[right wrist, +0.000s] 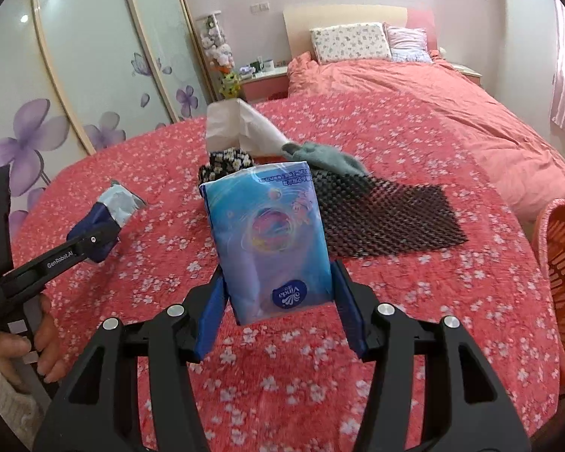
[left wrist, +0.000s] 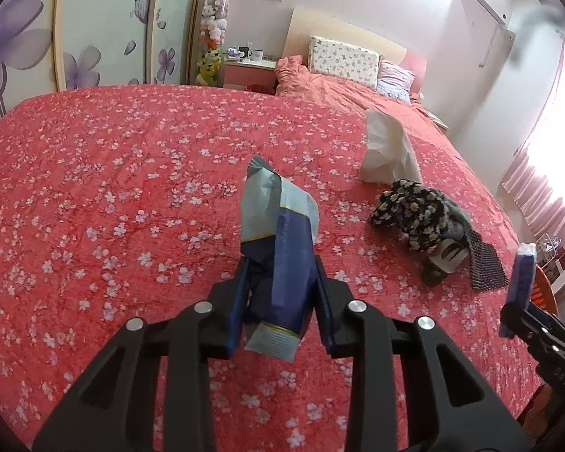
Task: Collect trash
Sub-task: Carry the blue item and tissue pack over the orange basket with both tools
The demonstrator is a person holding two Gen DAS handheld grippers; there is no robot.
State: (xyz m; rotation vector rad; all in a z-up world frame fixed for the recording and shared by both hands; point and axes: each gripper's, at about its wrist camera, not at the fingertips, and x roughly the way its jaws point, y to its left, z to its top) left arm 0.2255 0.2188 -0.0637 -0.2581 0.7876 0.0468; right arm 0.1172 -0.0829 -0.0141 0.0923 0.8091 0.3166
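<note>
My left gripper (left wrist: 280,263) is shut on a crumpled blue and silver wrapper (left wrist: 282,233), held above the red flowered bedspread (left wrist: 113,196). In the right wrist view that same gripper (right wrist: 101,243) shows at the left with the wrapper (right wrist: 118,203) sticking out of it. My right gripper (right wrist: 278,275) is shut on a blue tissue packet (right wrist: 271,233), upright between the pads. In the left wrist view that packet (left wrist: 523,275) appears edge-on at the far right. A white crumpled paper (right wrist: 241,124) lies on the bed beyond the packet.
A dark flowered cloth (left wrist: 414,211), a grey item (right wrist: 320,154) and a black mesh mat (right wrist: 388,214) lie on the bed. An orange basket (right wrist: 561,248) stands at the bed's right edge. Pillows (right wrist: 350,41) and a nightstand (right wrist: 267,75) are at the far end. A hand (right wrist: 22,346) holds the left gripper.
</note>
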